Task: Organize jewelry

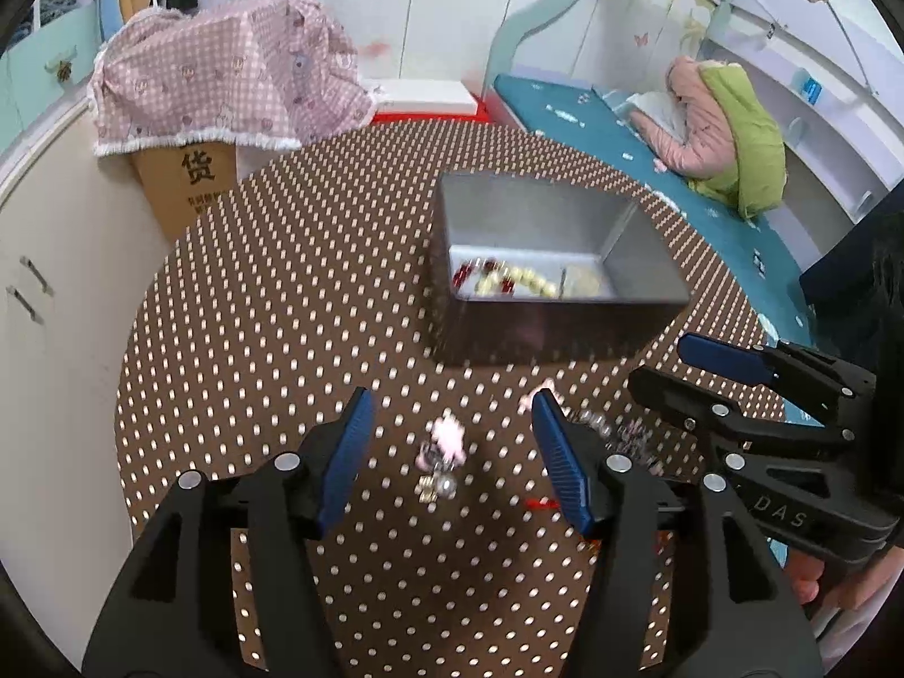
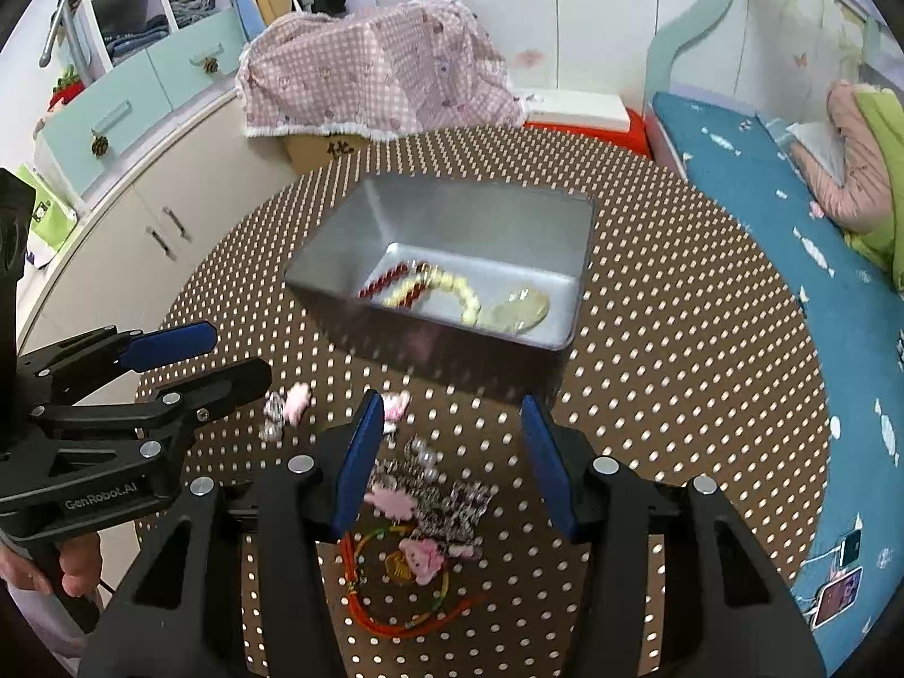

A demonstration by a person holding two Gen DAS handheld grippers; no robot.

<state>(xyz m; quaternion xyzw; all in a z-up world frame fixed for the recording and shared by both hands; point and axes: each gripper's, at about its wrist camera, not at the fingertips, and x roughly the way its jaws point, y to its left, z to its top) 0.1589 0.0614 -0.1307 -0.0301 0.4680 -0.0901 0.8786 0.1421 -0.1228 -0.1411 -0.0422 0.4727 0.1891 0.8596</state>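
Observation:
A grey metal tin (image 1: 542, 333) (image 2: 440, 339) stands mid-table, holding a cream bead bracelet (image 1: 525, 281) (image 2: 452, 288) and red beads. In the left wrist view my left gripper (image 1: 452, 452) is open, and a small pink charm with clear beads (image 1: 443, 452) lies on the cloth between its blue pads, touching neither. In the right wrist view my right gripper (image 2: 452, 463) is open above a heap of beads, pink charms and sparkly pieces (image 2: 429, 491). A red cord bracelet (image 2: 395, 593) lies nearer the camera. Each gripper also shows in the other's view: right gripper (image 1: 695, 373), left gripper (image 2: 209, 361).
The round table (image 1: 282, 311) has a brown cloth with white dots. Behind it stands a cardboard box under a pink checked cloth (image 1: 226, 85). A white cabinet (image 1: 51, 339) is at the left, a teal-covered bed (image 2: 763, 214) at the right. A hand (image 2: 68, 565) holds the left gripper's handle.

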